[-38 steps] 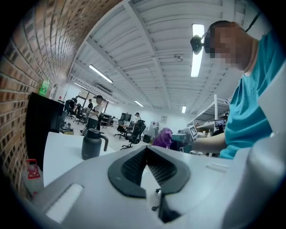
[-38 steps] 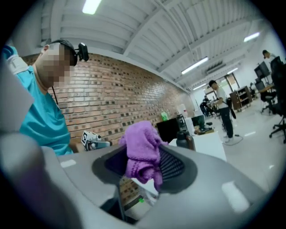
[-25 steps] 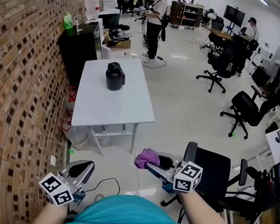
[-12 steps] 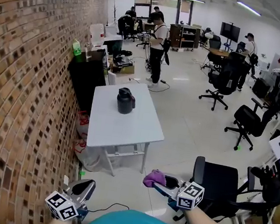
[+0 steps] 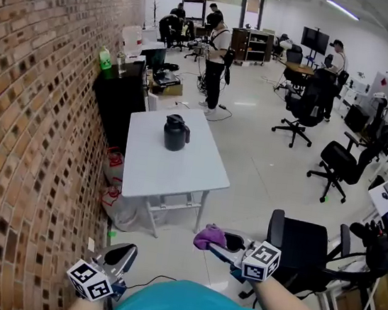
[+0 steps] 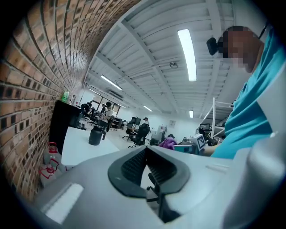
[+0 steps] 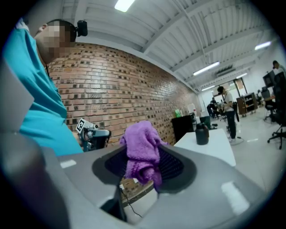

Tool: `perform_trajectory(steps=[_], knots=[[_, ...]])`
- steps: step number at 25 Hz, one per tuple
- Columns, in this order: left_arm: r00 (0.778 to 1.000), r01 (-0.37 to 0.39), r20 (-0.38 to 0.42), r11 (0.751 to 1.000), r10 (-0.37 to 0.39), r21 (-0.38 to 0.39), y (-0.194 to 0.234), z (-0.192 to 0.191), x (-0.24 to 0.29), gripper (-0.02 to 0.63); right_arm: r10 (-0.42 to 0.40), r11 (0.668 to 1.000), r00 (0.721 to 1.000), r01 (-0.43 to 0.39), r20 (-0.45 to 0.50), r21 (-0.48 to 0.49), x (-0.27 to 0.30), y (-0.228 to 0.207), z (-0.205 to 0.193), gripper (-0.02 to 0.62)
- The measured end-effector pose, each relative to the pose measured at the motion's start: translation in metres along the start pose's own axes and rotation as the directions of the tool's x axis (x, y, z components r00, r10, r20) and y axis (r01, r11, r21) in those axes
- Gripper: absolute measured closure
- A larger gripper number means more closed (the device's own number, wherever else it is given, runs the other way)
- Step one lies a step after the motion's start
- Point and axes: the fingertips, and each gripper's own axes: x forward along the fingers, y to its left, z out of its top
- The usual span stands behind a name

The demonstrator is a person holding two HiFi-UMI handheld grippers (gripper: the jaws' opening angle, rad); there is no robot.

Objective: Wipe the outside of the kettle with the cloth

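Right gripper (image 5: 216, 242) pinches purple cloth (image 5: 207, 236). Left gripper (image 5: 125, 251) jaws pressed together, nothing between. Black kettle (image 5: 175, 132) upright on white table (image 5: 177, 173), well apart from both.

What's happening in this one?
A person holds a gripper in each hand. The right gripper is shut on a purple cloth; the left gripper is shut and empty. The black kettle stands on the white table by the brick wall, some way ahead, so no wiping has begun.
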Motion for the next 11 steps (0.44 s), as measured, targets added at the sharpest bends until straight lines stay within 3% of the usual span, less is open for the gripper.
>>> perform_trajectory(steps=[11], knots=[[1.0, 0.001, 0.004, 1.0, -0.001, -0.016, 0.0059, -0.0017, 0.0021, 0.606, 0.001, 1.0, 1.0, -0.001, -0.008, -0.011, 0.0061, -0.0047, 0.0018, 0.421]])
